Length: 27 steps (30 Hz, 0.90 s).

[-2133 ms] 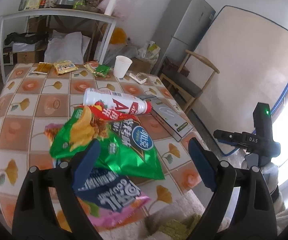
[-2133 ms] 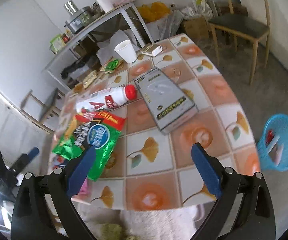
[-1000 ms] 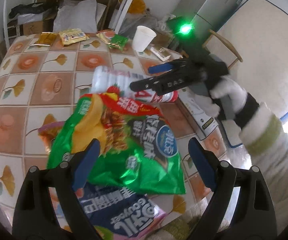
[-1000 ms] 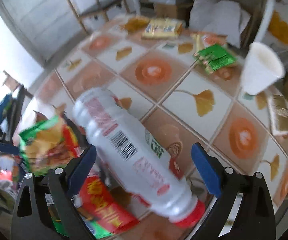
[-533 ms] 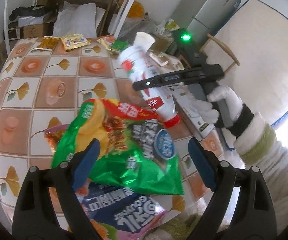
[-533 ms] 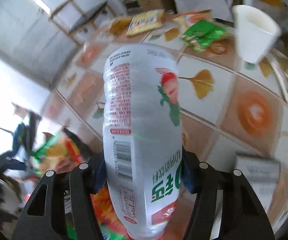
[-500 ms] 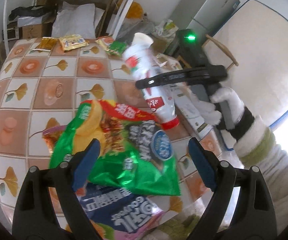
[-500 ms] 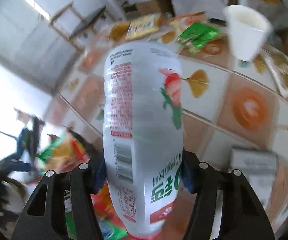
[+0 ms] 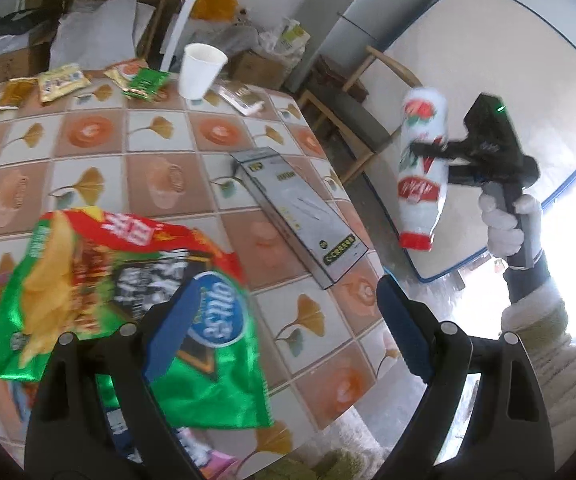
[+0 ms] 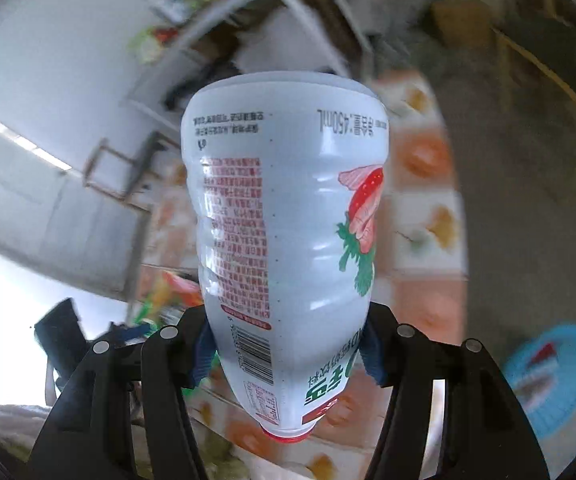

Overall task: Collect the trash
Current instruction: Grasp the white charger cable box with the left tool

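One bottle [image 10: 288, 248] was off the table [image 9: 136, 168] now: a second ago it lay by the chip bag [image 9: 128, 300], and we had since lifted it clear past the table's right edge, cap downward, with our right gripper [image 10: 288, 354] pinching its lower body. Our left gripper [image 9: 280, 332] hung spread and empty over the near edge, its left finger above the chip bag. From the right wrist we saw a blue basket [image 10: 548, 380] on the floor, low and to the right, so we judged the bottle was headed there. Left on the table were the chip bag, a grey box [image 9: 300, 212], a paper cup [image 9: 200, 70] and small wrappers [image 9: 144, 82] at the far edge.
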Tool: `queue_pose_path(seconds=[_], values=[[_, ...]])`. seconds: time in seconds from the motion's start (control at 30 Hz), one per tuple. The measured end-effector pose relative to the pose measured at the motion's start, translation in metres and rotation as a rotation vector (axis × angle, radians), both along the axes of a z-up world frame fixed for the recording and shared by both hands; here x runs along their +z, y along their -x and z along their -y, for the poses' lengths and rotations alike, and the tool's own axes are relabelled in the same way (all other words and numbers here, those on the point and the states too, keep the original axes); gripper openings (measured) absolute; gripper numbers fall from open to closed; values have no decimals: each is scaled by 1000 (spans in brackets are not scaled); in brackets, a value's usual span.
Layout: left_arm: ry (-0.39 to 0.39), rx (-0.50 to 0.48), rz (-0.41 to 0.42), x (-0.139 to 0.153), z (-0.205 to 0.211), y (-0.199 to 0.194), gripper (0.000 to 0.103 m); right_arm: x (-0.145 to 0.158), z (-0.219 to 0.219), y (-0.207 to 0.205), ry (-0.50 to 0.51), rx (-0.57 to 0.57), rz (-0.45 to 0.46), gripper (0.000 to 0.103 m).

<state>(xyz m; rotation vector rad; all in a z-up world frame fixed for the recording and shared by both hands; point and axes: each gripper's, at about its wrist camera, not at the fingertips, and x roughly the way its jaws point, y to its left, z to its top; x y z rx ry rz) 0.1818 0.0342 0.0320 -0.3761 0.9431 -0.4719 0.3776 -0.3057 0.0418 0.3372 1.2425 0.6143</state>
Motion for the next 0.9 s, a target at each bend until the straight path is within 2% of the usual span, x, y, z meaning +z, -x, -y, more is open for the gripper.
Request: queue_pose_path(seconds=[0.13, 0.27, 0.33, 0.43, 0.5, 0.57, 0.7, 0.9], values=[[14, 8, -42, -7, 24, -26, 85, -47, 10, -22, 82, -30, -121, 57], [-19, 50, -104, -21, 49, -65, 85, -99, -18, -47, 124, -12, -218, 57], [-47, 81, -143, -30, 58, -81, 85, -112, -29, -51, 106, -8, -249, 58], [-91, 94, -175, -44, 76, -102, 85, -112, -47, -47, 90, 12, -219, 58], [-175, 113, -201, -54, 87, -112, 84, -114, -54, -39, 56, 20, -217, 58], [-210, 84, -205, -62, 99, -115, 84, -118, -58, -30, 49, 26, -210, 57], [-181, 64, -236, -75, 103, -110, 85, -118, -63, -7, 20, 19, -179, 58], [-113, -4, -238, -76, 105, -92, 84, -120, -33, 19, -89, -41, -188, 58]])
